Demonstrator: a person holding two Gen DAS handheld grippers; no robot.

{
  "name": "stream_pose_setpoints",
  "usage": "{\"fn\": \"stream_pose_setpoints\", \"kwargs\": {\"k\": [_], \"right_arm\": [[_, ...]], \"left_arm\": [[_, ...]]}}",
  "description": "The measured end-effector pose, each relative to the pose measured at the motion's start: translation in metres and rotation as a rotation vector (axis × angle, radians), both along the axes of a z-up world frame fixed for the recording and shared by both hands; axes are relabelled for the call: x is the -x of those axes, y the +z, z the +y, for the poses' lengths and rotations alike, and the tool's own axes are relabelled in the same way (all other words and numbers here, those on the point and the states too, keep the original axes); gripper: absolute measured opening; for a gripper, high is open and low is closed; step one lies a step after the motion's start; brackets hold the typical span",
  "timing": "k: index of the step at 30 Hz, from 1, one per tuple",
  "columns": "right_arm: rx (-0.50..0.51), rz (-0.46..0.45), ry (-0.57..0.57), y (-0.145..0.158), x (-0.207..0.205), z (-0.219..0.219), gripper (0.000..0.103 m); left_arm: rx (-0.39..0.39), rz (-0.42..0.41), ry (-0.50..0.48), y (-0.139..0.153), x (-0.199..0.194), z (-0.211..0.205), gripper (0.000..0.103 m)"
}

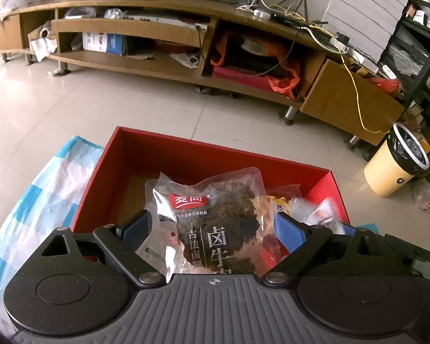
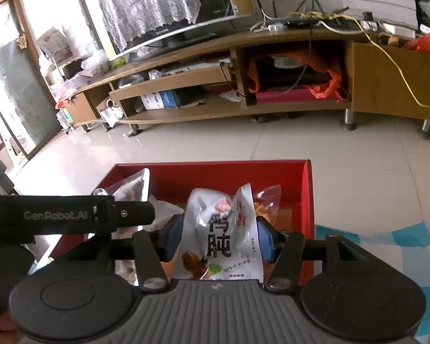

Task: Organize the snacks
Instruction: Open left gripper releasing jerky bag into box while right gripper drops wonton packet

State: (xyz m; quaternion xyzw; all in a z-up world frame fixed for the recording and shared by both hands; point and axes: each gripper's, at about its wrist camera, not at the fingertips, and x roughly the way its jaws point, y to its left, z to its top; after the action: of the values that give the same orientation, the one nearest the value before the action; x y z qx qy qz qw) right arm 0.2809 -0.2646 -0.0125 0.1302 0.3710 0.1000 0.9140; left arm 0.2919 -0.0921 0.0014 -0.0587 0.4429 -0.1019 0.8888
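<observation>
Apparently both tongs, left (image 1: 212, 226) and right (image 2: 213, 236), hold packets over the red box (image 1: 123, 154).

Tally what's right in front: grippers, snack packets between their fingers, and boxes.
Grippers: 2, left gripper and right gripper
Packets between fingers: 2, beef packet and white packet
Boxes: 1, red box
Total: 5

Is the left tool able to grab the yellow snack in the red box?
Probably not yet. The left tool already has a clear packet of dark braised beef between its fingers, covering part of the yellow snack lying in the red cardboard box.
</observation>
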Motion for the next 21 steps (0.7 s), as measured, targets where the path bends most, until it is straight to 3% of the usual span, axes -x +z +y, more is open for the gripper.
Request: {"fn": "stream_pose_setpoints", "kwargs": {"k": [8,21], "right_arm": [[-0.004,0.027,-0.013,-0.003,-0.006,-0.006,0.055],[-0.01,-0.009,-0.017,0.016,0.012,-0.004,0.056]], "left_arm": [[0.069,0.022,0.038,-0.003,-0.005,0.012,0.103],[0.188,0.028,0.023,0.018,0.014,0.027,0.103]]}}
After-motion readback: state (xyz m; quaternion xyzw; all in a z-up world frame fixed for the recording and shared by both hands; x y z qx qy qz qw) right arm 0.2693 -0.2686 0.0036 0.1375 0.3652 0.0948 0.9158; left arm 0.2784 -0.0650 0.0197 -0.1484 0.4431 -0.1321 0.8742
